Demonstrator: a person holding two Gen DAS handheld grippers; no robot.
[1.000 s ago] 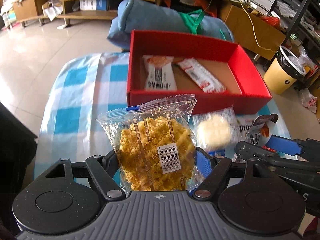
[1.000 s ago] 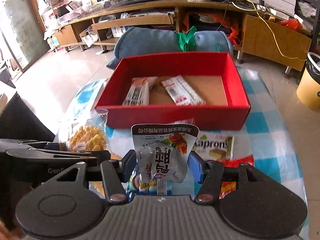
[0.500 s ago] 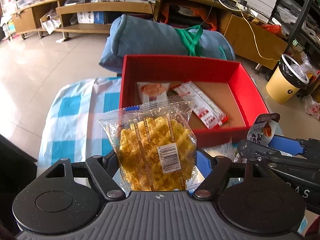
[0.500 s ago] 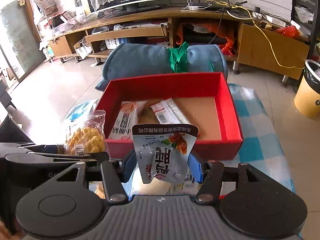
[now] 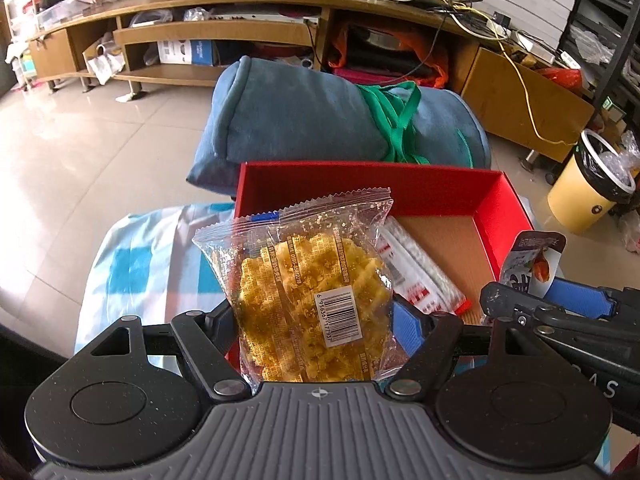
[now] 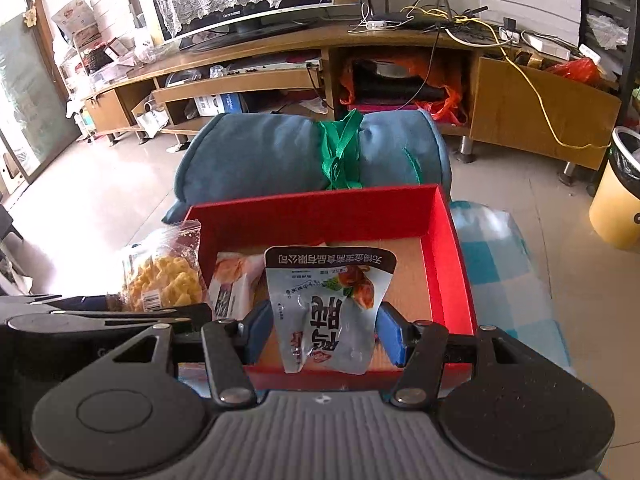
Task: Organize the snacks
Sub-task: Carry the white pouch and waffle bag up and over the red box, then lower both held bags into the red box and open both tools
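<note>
Snacks held over red box (image 6: 448, 248) for dropping in: left gripper (image 5: 316, 320) clamps waffle packet (image 5: 304, 280), right gripper (image 6: 326, 332) clamps grey pouch (image 6: 328, 304).

Left gripper (image 5: 316, 320) and right gripper (image 6: 326, 334) tilt downward, each clamped.

A barcode sticker (image 5: 341, 316) with the digits 6 956567 177937 is stuck on the clear waffle snack bag (image 5: 308, 296). Big upside-down Chinese characters are printed on the grey pouch (image 6: 330, 308).
</note>
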